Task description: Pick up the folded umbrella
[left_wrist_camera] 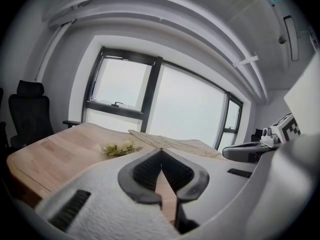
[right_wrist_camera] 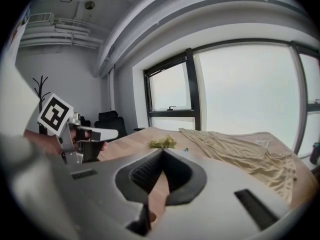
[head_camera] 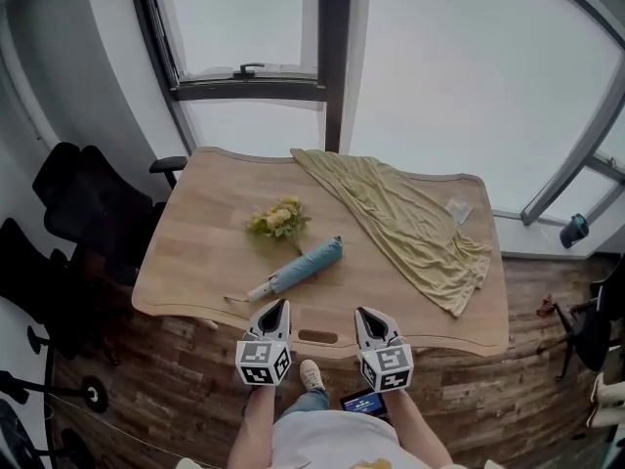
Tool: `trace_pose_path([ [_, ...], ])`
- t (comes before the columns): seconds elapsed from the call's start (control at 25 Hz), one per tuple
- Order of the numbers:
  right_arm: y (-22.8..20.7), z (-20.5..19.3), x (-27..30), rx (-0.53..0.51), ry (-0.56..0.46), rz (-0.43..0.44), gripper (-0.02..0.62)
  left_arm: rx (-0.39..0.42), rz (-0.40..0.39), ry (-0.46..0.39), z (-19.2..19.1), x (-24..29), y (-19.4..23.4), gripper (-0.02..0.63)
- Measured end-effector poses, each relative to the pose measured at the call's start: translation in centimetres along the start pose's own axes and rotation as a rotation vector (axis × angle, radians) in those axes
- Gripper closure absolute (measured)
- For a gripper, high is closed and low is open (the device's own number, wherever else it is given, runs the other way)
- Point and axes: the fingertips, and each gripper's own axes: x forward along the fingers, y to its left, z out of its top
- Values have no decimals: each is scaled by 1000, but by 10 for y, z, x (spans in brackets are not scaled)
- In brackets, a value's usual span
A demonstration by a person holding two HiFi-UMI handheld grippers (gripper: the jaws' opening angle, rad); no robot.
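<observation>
The folded umbrella lies on the wooden desk, near the front edge and a little left of centre. It is a compact, light-blue roll with a white handle. The handle end points to about 8 o'clock and the other end to about 2 o'clock. A small bouquet of pale yellow flowers sits near it at 11 o'clock, and a rumpled yellowish cloth spreads across the desk at its 2 o'clock. The left gripper hangs at the umbrella's 6 o'clock, over the desk's front edge, its jaws clenched on nothing. The right gripper is beside it at 5 o'clock, its jaws likewise clenched and empty.
</observation>
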Motion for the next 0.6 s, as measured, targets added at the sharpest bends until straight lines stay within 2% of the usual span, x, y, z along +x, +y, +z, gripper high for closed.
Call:
trace_pose_path([
  [0.28,-29,11,72,32,27,-44,584,10,-40,37,16,73,40,586],
  [0.44,-37,15,99,40,35,-59,584,12,-61,53,18,98,53,586],
  [0.6,-44,23,112,45,20,-87,584,16,-91,35,27,115,61,586],
])
